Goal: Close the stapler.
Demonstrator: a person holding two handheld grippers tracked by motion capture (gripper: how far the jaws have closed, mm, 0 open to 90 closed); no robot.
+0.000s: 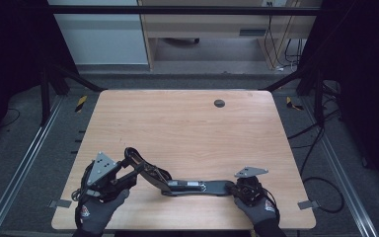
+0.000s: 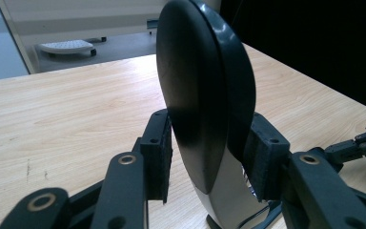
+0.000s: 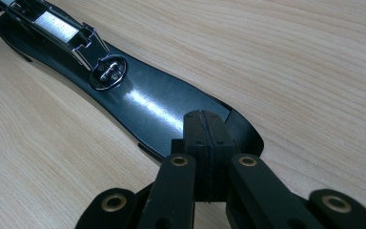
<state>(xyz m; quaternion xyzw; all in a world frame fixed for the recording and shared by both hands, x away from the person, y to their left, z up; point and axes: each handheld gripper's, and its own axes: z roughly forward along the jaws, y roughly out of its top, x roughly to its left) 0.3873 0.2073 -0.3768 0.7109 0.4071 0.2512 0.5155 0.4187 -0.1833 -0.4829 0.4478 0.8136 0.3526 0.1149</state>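
A long black stapler lies opened near the table's front edge, its base [image 1: 197,187] flat on the wood. Its top arm [image 1: 140,168] is tilted up toward the left. My left gripper [image 1: 128,173] is shut on that arm's rounded black end [image 2: 200,95], with a pad against each side. My right gripper [image 1: 234,188] is shut with nothing between its pads. Its tips [image 3: 205,129] rest on the glossy right end of the base [image 3: 143,105]. The oval anvil plate [image 3: 107,71] and the silver staple channel [image 3: 57,26] lie further along the base.
The wooden table [image 1: 187,123] has a dark grommet hole [image 1: 219,103] near its far edge. Small metal brackets [image 1: 59,203] stick out at the front corners. Cables [image 1: 316,148] trail on the floor to the right, and a cabinet [image 1: 202,29] stands behind the table.
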